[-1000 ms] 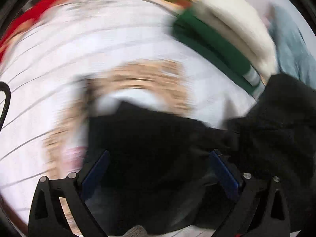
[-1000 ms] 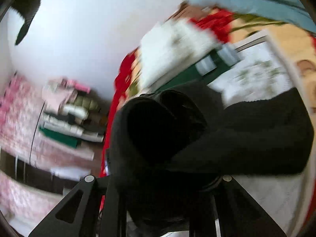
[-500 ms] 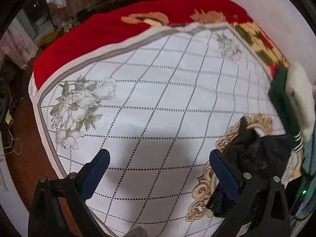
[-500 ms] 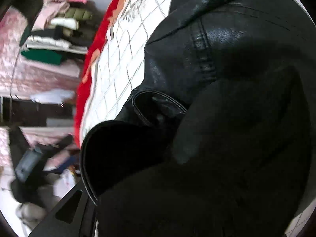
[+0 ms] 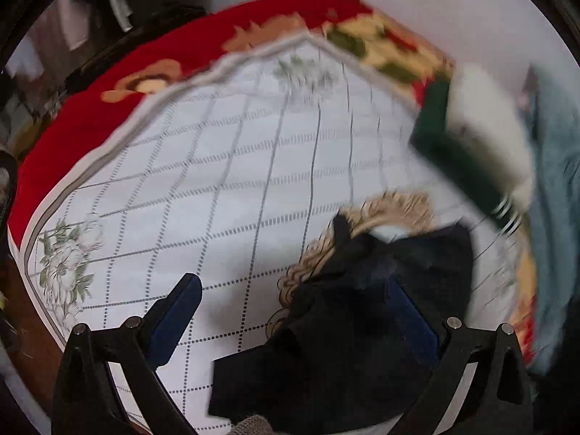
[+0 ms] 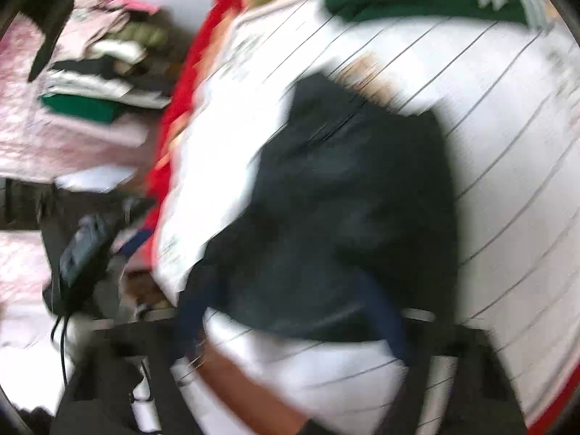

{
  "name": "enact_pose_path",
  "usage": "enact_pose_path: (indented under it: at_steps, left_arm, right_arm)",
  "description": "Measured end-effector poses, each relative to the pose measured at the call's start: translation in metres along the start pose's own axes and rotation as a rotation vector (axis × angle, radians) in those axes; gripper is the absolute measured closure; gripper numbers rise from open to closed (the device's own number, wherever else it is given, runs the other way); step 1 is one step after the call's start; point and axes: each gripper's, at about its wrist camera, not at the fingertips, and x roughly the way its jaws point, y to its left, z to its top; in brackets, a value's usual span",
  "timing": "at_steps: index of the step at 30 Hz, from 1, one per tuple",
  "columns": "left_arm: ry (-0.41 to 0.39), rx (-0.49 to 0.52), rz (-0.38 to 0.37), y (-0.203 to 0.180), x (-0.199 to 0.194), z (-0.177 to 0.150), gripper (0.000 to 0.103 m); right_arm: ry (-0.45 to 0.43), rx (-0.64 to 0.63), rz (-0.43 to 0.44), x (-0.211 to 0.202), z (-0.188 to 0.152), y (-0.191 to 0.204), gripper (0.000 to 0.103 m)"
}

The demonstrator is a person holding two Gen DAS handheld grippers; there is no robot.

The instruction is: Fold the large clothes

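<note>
Though blurred — black jacket (image 5: 366,326), unlabelled.

black jacket (image 6: 348,195) — dropped on bed | right gripper (image 6: 293,311) — jaws released

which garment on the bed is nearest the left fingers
The black jacket: it lies crumpled right at the left fingers, while the green top, white one and blue one sit farther back by the wall.

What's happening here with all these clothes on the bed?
A person with a gripper in each hand is sorting out a crumpled black jacket on a white grid-patterned bedspread. The left gripper is open beside it, gripping nothing. The right gripper's view is too blurred to judge. A folded green and white pile waits nearby.
</note>
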Motion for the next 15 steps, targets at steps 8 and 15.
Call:
enact_pose_path:
  at_steps: [8, 15]
  left_arm:
    - [0.141, 0.078, 0.143, -0.002, 0.083, -0.041, 0.0]
    - [0.134, 0.053, 0.136, 0.006, 0.065, -0.041, 0.0]
  right_arm:
    - [0.158, -0.055, -0.212, 0.103, 0.078, -0.025, 0.08]
    - [0.209, -0.048, -0.214, 0.105, 0.085, -0.019, 0.08]
